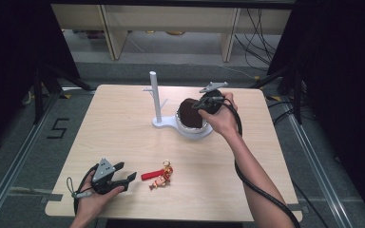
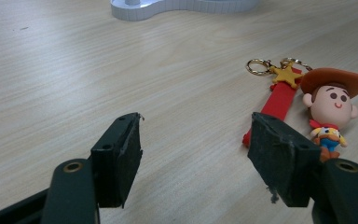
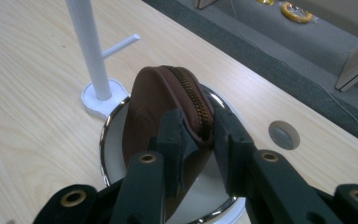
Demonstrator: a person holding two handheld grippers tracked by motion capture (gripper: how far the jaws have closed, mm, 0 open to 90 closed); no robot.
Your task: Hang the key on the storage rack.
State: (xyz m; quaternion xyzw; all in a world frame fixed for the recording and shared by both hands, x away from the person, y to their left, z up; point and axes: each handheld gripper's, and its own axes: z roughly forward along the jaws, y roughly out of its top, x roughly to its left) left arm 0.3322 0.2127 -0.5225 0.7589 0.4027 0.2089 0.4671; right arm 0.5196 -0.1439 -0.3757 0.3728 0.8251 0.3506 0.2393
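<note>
Honestly, right gripper (image 3: 195,135) pinches the pouch (image 3: 161,100) upright in the dish (image 3: 109,154); a thin edge grip could slip, while left gripper (image 2: 193,156) waits open

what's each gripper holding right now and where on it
The right gripper pinches the round brown zipped pouch at its zipper edge, over the white dish. The left gripper is open, holding nothing.

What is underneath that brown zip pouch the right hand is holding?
The brown pouch sits edge-up in a round white dish with a shiny rim, part of the white stand. The right tool pinches its zipped edge. The dish floor beneath the pouch is hidden.
</note>
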